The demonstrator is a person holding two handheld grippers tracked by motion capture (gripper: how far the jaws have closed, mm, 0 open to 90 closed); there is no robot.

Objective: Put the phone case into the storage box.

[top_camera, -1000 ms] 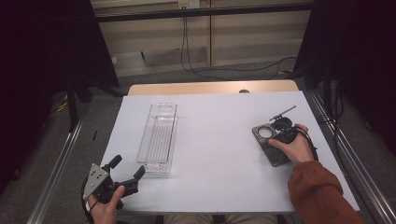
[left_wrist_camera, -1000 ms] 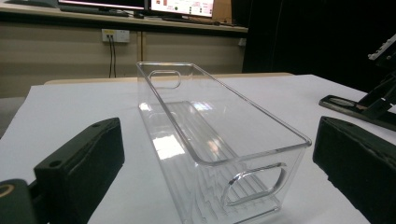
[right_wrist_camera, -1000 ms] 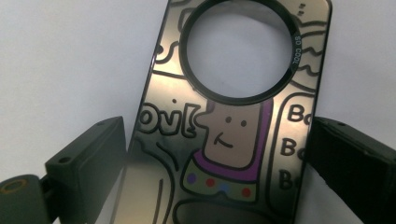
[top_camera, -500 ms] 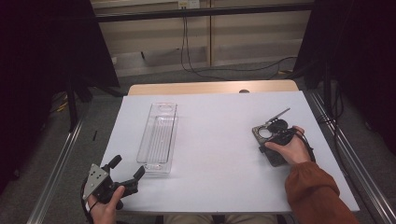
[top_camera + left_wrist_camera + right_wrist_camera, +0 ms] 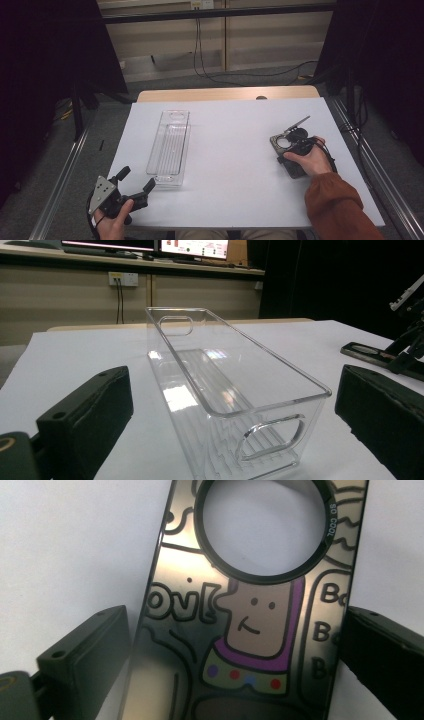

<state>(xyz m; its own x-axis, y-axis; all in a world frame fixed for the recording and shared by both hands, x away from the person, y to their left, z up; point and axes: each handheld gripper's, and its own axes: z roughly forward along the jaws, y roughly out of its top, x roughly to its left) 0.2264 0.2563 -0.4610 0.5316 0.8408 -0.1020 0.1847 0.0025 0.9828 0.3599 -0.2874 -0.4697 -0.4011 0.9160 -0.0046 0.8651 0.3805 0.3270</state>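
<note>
Here the right hand-held gripper (image 5: 296, 145) sits low over a flat dark case (image 5: 288, 156) lying on the white bench (image 5: 235, 190) near its right edge. In the right gripper view the case (image 5: 250, 615) lies between the two black jaws, which stand spread to either side of it; the left jaw is just beside the case's edge and the right jaw is at or against the opposite edge, though whether either presses on it cannot be told. The case has a glossy surface printed with cartoon figures and lettering, and a round cut-out ringed in black near its far end. The person's right hand (image 5: 310, 162) in an orange sleeve rests over the near part of the case.

The left hand-held gripper (image 5: 134, 187) hovers at the near left corner of the bench, jaws wide apart and holding nothing. Just ahead of it stands a clear plastic bin (image 5: 170, 147), long and narrow, upright, with a handle slot in each end wall; in the left gripper view the bin (image 5: 225, 395) shows between the spread jaws but beyond them, untouched. The bin and the case lie well apart.
</note>
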